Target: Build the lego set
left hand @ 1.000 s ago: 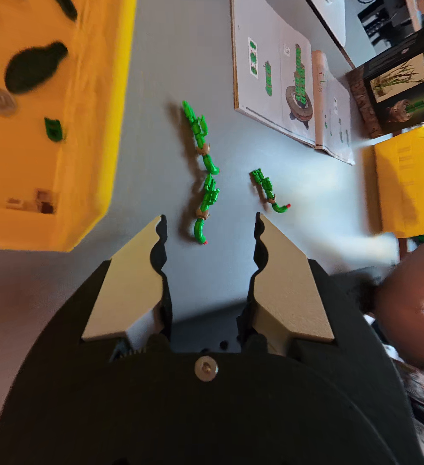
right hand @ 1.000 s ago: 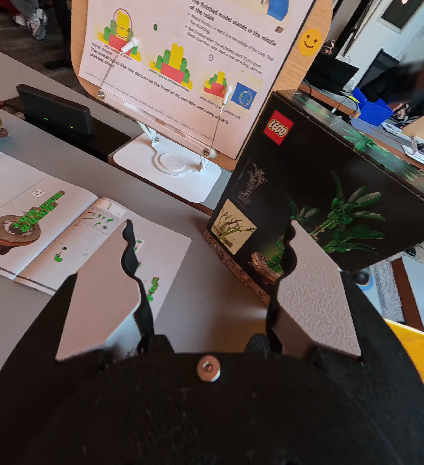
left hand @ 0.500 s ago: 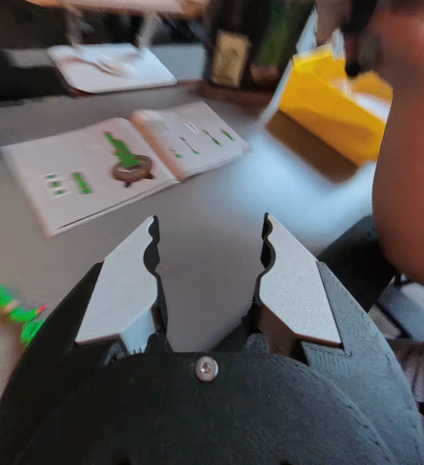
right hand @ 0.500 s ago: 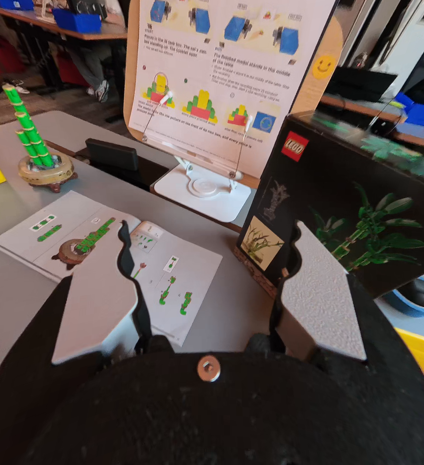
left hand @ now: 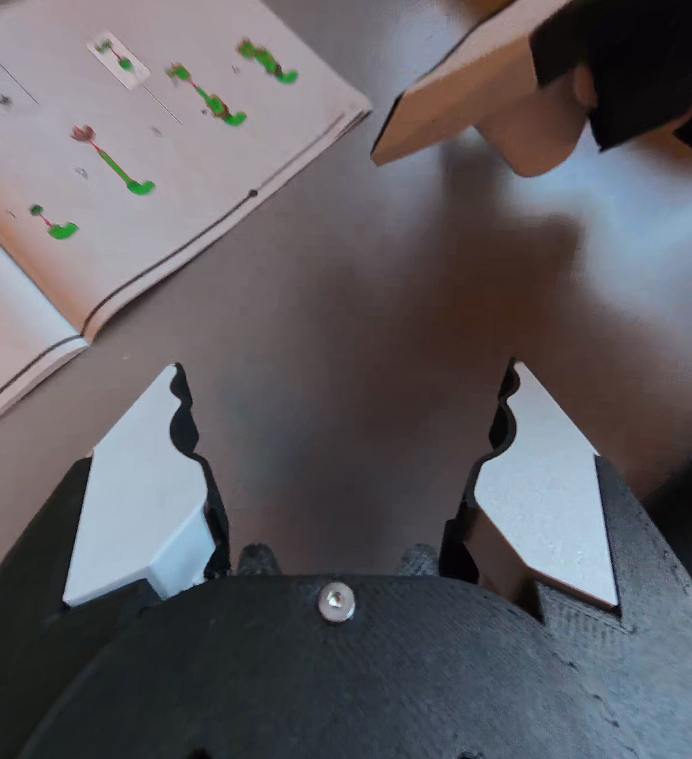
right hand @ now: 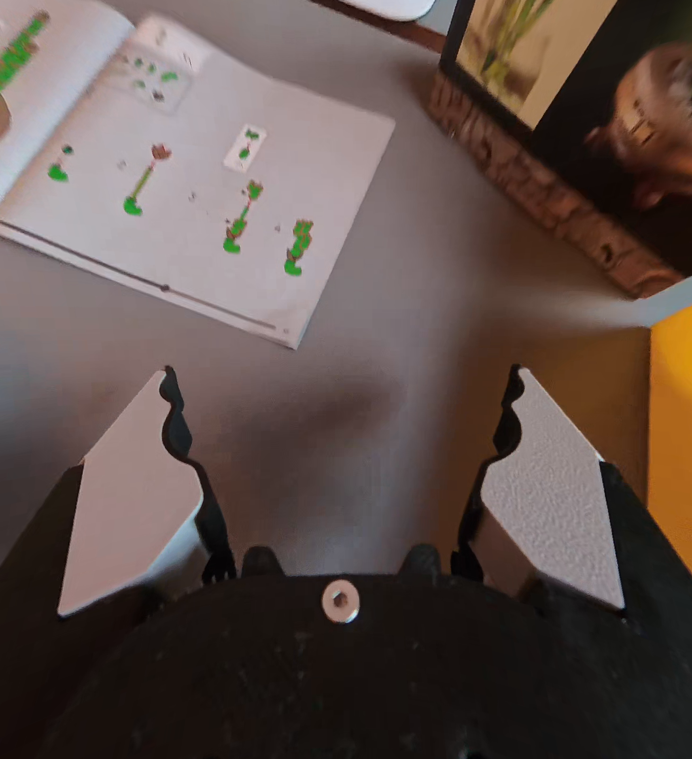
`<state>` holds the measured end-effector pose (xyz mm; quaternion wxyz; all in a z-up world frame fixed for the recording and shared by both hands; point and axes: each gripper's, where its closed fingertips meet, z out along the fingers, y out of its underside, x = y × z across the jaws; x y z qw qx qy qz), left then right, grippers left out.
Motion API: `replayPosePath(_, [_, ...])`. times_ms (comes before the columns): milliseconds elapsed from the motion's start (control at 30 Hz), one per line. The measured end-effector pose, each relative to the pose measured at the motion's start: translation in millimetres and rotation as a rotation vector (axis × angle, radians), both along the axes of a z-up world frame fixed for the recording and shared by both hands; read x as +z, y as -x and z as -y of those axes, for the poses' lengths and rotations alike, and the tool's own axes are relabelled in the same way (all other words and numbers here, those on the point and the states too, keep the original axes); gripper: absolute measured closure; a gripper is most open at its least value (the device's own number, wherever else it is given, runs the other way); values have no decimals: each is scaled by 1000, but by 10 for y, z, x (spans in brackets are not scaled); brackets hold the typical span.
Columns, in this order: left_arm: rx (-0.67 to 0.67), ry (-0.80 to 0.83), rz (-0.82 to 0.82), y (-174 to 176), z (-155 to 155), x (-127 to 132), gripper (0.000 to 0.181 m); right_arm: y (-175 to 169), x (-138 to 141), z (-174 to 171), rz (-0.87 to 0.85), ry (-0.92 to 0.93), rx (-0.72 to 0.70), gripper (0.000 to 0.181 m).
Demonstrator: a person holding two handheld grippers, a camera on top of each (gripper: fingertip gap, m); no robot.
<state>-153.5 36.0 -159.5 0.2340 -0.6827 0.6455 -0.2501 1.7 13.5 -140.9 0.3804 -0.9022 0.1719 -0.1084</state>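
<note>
Both the left hand-held gripper (left hand: 344, 369) and right hand-held gripper (right hand: 342, 371) gape wide, empty, above the tabletop (left hand: 336, 287); no lego pieces in view, likely light, rigid, best pinched mid-stem.

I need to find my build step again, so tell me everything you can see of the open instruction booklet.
The instruction booklet lies open and flat on the grey table, ahead and left of both open grippers, touched by neither. Its white paper pages show blurred green stem-like assemblies in stages, a small inset box, and at the far left a green stalk on a round brown base. A thin dark line runs along the lower page edge.
</note>
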Motion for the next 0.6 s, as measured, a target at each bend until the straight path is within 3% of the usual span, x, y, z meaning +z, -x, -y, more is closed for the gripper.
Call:
replayPosePath(200, [44, -33, -22, 24, -77, -148, 28, -49, -162, 61, 25, 7, -24, 31])
replayPosePath(600, [71, -60, 56, -29, -59, -163, 23, 13, -142, 68, -11, -21, 35, 37])
